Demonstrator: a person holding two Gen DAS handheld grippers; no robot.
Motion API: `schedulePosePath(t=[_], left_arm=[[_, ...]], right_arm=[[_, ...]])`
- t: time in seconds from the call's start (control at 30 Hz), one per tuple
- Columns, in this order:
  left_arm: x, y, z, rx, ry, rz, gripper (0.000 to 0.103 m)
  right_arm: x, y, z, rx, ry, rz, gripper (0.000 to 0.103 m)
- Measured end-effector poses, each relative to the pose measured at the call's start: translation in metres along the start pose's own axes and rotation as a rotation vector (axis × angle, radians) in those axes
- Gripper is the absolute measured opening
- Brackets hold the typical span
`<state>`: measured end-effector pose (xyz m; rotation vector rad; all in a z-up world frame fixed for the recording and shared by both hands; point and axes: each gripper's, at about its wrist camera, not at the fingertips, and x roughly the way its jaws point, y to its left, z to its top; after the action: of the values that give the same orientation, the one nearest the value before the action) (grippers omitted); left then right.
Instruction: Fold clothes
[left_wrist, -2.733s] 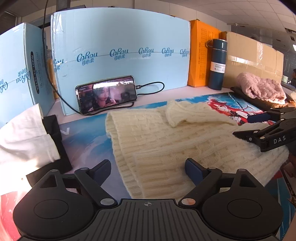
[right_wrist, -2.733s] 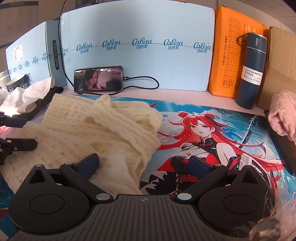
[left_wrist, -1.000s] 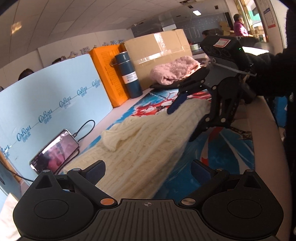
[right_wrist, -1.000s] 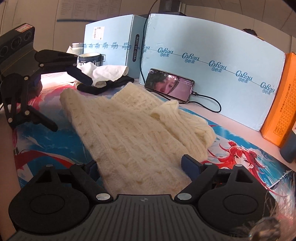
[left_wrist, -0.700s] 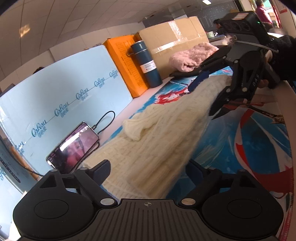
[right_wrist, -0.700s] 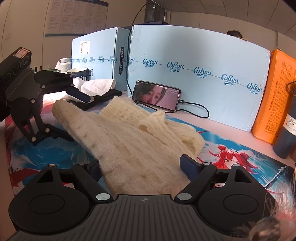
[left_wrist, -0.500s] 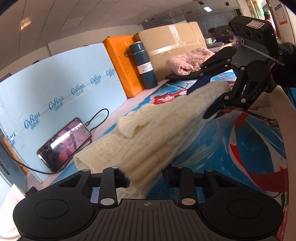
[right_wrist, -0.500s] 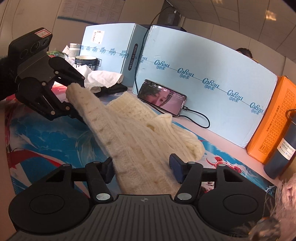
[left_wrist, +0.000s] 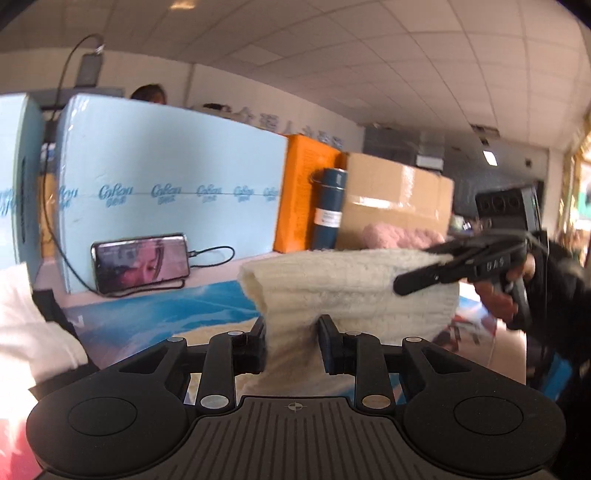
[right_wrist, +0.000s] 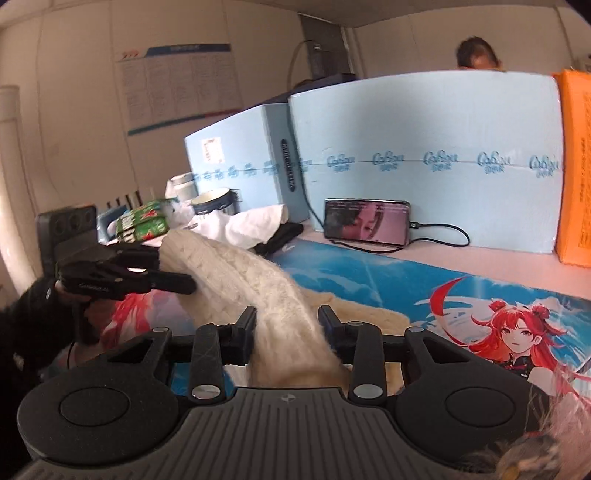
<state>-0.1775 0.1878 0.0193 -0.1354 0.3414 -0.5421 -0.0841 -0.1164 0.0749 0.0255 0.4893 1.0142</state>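
Held the cream sweater (left_wrist: 351, 288) by one long edge, pinched at one end in the left gripper (left_wrist: 291, 332) and at the other in the right gripper (right_wrist: 287, 326), both pairs of jaws just drawn in to a narrow gap with thick knit squeezed between the pads. Kept that edge lifted and stretched between the two hands above the printed mat (right_wrist: 369, 273), with the rest sagging down onto it, most likely to carry it over as one straight fold rather than a bunched heap.
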Motion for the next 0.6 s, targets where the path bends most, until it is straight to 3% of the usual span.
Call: schedulePosePath(t=[0.07,0.13,0.2,0.23,0.27,0.3,0.37,0.47,0.5,0.57,0.6], left_arm=[[0.01,0.012,0.002,-0.107,-0.007,0.023,0.026],[0.016,0.018,0.002,-0.136,0.013,0.036,0.026],[0.018,0.027,0.0,-0.19,0.024,-0.009,0.027],[0.019,0.03,-0.001,-0.222,0.024,-0.032,0.032],[0.02,0.032,-0.002,-0.251,0.021,-0.049,0.05],[0.022,0.034,-0.004,-0.28,0.017,-0.066,0.061],[0.028,0.034,-0.004,-0.292,0.017,-0.063,0.064],[0.04,0.03,-0.005,-0.281,0.05,0.011,0.06],[0.044,0.03,-0.005,-0.275,0.062,0.04,0.042],[0.047,0.031,-0.007,-0.271,0.079,0.076,0.035],[0.047,0.032,-0.008,-0.277,0.08,0.077,0.031]], right_arm=[[0.015,-0.021,0.001,0.107,-0.031,0.006,0.033],[0.023,-0.033,0.002,0.192,-0.069,0.036,0.033],[0.029,-0.037,0.004,0.224,-0.093,0.057,0.033],[0.034,-0.039,0.005,0.239,-0.093,0.078,0.033],[0.039,-0.042,0.007,0.254,-0.092,0.098,0.033],[0.046,-0.044,0.008,0.266,-0.087,0.119,0.033],[0.057,-0.05,0.01,0.292,-0.086,0.126,0.033],[0.065,-0.059,0.011,0.339,-0.104,0.096,0.033],[0.067,-0.061,0.011,0.353,-0.109,0.079,0.035],[0.064,-0.063,0.012,0.37,-0.123,-0.003,0.049],[0.059,-0.063,0.012,0.37,-0.147,-0.06,0.067]])
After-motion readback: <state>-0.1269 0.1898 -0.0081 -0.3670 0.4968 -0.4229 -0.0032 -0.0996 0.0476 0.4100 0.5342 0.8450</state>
